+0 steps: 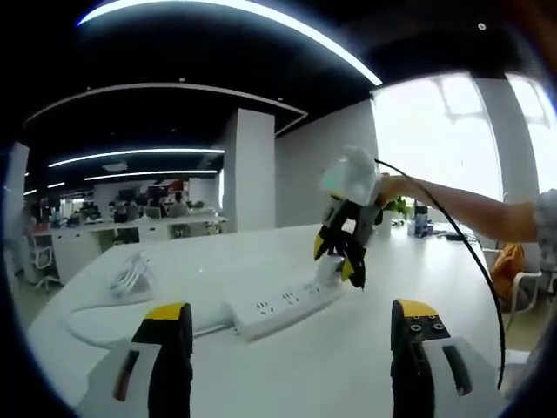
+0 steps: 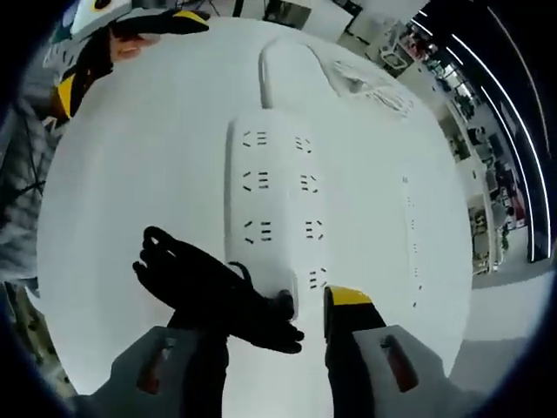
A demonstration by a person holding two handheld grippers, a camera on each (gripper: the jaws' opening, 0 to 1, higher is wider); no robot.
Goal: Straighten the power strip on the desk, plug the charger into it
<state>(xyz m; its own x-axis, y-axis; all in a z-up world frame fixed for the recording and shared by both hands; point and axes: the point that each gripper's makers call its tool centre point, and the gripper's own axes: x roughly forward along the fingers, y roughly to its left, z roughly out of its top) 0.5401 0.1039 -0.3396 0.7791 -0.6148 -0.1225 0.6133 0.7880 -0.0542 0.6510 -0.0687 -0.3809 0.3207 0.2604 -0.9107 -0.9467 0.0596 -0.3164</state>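
Note:
A white power strip (image 1: 283,305) lies askew on the white desk (image 1: 261,374), its cord (image 1: 96,335) curving off to the left. My left gripper (image 1: 291,318) hovers open just in front of it, holding nothing. My right gripper (image 1: 338,261), carried by a person's hand, bears down on the strip's far end. Seen from the right gripper view, its jaws straddle the end of the power strip (image 2: 278,183). A black cable bundle (image 2: 209,292) hides the left jaw. The white charger (image 1: 130,277) with its coiled cable rests apart on the desk; the charger (image 2: 365,83) lies beyond the strip. The left gripper (image 2: 126,57) shows at upper left.
The desk edge (image 2: 70,287) curves close on the left of the right gripper view. A person's arm (image 1: 461,209) and a black cable (image 1: 487,287) cross the right side. Office desks (image 1: 78,239), a column (image 1: 252,170) and bright windows (image 1: 435,139) stand behind.

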